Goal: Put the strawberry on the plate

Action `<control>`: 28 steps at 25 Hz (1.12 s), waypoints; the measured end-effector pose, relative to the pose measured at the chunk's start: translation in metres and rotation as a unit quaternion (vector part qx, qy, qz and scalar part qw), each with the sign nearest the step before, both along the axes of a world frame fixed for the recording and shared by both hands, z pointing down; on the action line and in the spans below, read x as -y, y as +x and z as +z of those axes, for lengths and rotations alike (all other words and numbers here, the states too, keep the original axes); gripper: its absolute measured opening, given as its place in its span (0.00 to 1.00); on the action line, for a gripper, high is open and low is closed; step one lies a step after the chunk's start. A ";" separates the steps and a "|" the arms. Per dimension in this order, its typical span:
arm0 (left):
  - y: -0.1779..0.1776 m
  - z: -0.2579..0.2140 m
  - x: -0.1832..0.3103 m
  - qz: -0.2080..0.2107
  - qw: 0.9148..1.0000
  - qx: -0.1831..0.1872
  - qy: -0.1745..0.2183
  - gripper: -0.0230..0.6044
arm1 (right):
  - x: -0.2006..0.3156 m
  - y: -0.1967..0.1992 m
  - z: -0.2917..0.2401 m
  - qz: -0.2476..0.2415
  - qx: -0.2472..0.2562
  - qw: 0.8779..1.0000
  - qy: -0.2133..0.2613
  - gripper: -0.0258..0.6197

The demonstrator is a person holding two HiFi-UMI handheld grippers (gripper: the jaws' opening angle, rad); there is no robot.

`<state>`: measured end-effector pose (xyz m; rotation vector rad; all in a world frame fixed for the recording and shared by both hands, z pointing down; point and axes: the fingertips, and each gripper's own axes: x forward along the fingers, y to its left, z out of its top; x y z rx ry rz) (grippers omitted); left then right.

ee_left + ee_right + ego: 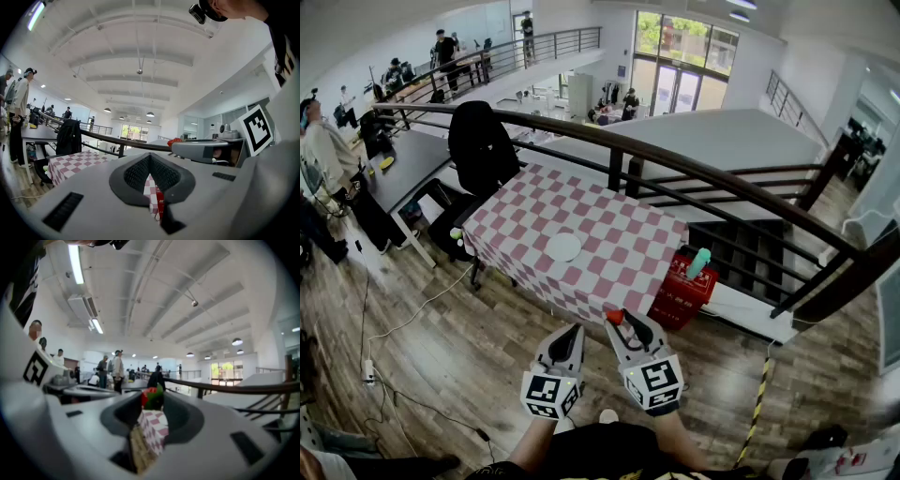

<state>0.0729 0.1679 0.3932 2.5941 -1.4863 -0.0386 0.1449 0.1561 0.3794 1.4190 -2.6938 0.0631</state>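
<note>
- Clamping strawberry [615, 317] in right tongs' [152, 401] tips; holding left tongs [573, 331] together, empty
- Seems light, soft, bruisable: calls for gentle squeeze across red flesh, off leaves

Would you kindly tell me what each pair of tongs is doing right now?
Left tongs: closed, empty.
Right tongs: holding the strawberry.

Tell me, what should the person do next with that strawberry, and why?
Probably carry the right gripper forward over the checkered table. Its jaws grip the strawberry in the air, while the white plate lies on the table well ahead of it, so the fruit is not yet above the plate.
</note>
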 end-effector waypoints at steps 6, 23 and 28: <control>0.039 0.004 0.000 0.013 1.000 0.003 -0.003 0.05 | 0.000 0.041 0.001 0.014 0.005 1.000 -0.001 0.27; 0.009 0.032 0.037 -0.047 0.999 0.011 -0.018 0.05 | 0.045 0.067 0.040 0.046 -0.027 0.998 -0.028 0.27; -0.008 0.039 0.084 -0.034 0.999 0.014 -0.021 0.05 | 0.085 0.049 0.045 0.052 -0.027 0.998 -0.036 0.27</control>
